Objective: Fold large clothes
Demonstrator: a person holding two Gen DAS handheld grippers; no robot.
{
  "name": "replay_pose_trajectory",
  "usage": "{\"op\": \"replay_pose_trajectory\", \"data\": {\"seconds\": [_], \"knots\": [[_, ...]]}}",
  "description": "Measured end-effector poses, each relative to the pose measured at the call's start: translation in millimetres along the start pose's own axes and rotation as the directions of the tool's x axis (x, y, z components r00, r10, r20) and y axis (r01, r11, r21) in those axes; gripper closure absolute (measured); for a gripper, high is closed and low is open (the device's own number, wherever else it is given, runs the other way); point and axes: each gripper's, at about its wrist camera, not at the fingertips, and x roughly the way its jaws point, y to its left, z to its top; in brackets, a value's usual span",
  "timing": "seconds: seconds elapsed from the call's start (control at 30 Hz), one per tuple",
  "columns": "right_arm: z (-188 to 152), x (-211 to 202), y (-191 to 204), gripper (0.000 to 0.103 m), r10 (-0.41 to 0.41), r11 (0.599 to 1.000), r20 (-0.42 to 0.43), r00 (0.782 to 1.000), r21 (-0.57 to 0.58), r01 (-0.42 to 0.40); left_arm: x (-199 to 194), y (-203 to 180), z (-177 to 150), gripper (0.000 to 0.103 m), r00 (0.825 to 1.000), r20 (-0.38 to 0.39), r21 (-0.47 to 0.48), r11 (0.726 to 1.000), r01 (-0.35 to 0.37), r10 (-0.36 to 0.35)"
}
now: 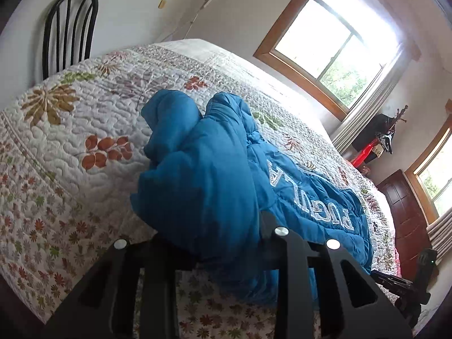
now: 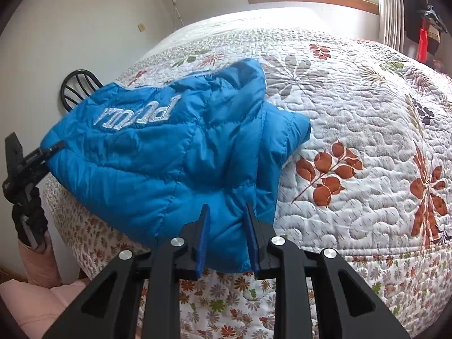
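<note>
A blue puffer jacket (image 1: 214, 175) with silver lettering lies bunched on the floral quilted bed (image 1: 70, 118). It hides my left gripper's (image 1: 217, 243) fingertips; the jaws stand around its near edge, and their grip is hidden. In the right wrist view the jacket (image 2: 158, 158) lies at the bed's near left corner. My right gripper (image 2: 227, 226) has its blue-padded fingers (image 2: 204, 226) on either side of a fold of the jacket's near hem, pinching it. The left gripper (image 2: 31, 158) shows at the jacket's left edge.
A black metal chair (image 1: 67, 28) stands against the wall beyond the bed. A window (image 1: 339, 45), curtains and a coat rack (image 1: 384, 135) are on the far side. A dark wooden cabinet (image 1: 404, 220) stands beside the bed. Pink fabric (image 2: 36, 291) lies low left.
</note>
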Motion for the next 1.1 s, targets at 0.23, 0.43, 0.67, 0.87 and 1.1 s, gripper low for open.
{"op": "replay_pose_trajectory", "data": {"seconds": [0.23, 0.43, 0.67, 0.87, 1.1], "knots": [[-2, 16, -7, 0.079, 0.006, 1.0, -0.028, 1.0, 0.014, -0.005, -18, -60, 0, 0.076, 0.996, 0.087, 0.191, 0.981, 0.013, -0.03], [-5, 18, -8, 0.08, 0.018, 1.0, -0.031, 0.999, 0.021, -0.018, -12, -76, -7, 0.076, 0.995, 0.1, 0.245, 0.97, 0.006, -0.032], [-4, 19, -9, 0.08, 0.022, 0.999, -0.028, 0.999, 0.026, -0.022, -8, -56, -6, 0.076, 0.996, 0.087, 0.185, 0.983, -0.001, -0.016], [-1, 19, -9, 0.08, 0.016, 1.0, -0.028, 0.999, 0.023, -0.016, -13, -81, -6, 0.076, 0.994, 0.099, 0.239, 0.971, 0.014, -0.039], [-7, -27, -38, 0.077, 0.083, 0.992, 0.066, 0.994, 0.085, -0.089, -17, -128, -7, 0.076, 0.991, 0.106, 0.335, 0.941, 0.045, -0.085]]}}
